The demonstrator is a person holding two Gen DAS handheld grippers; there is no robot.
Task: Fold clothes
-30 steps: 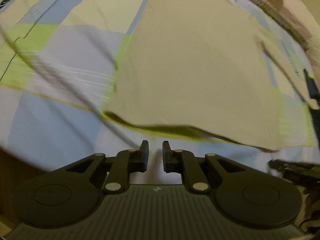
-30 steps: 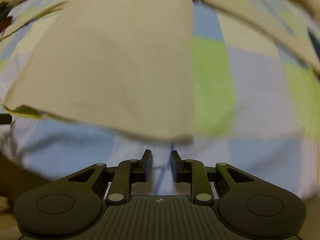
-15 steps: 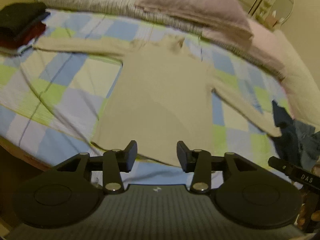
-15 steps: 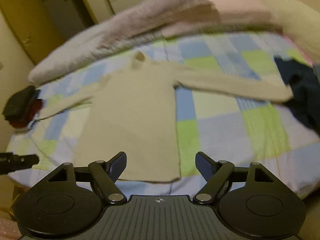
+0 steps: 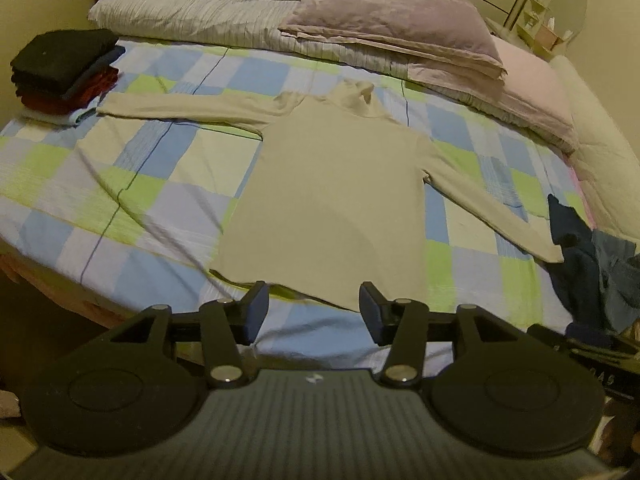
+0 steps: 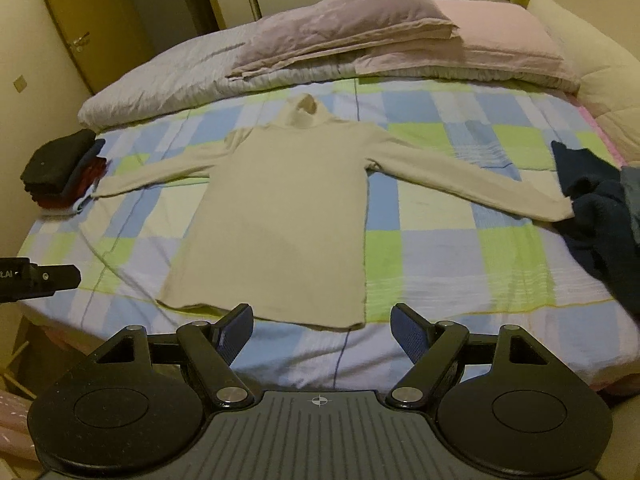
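One bed [image 6: 440, 256] fills pretty much the whole view, covered in a checked sheet of blue, green and pale squares. Up at 12 o'clock there's bedding piled along the head end: I count one striped white duvet [image 6: 168, 84], one mauve folded blanket [image 6: 340, 24] on top of it, and one pink pillow [image 6: 504, 28] off toward 1 o'clock.

The one thing that matters, a cream turtleneck sweater [image 6: 280, 216], lies flat dead centre on the sheet, collar pointing to 12, hem toward 6, both sleeves stretched out to 9 and 3 o'clock. Nothing is touching it.

At 3 o'clock, one heap of dark blue clothes [image 6: 596, 216] sits right at the end of the right sleeve. At 9 o'clock, one folded stack [image 6: 64, 168], black on top and red under it, sits just by the left cuff.

Two grippers, both hanging over the near edge at 6 o'clock. The right gripper [image 6: 322, 330] has its jaws spread wide with nothing between them. The left gripper [image 5: 314, 312] has jaws that have just been opening, also spread and empty.
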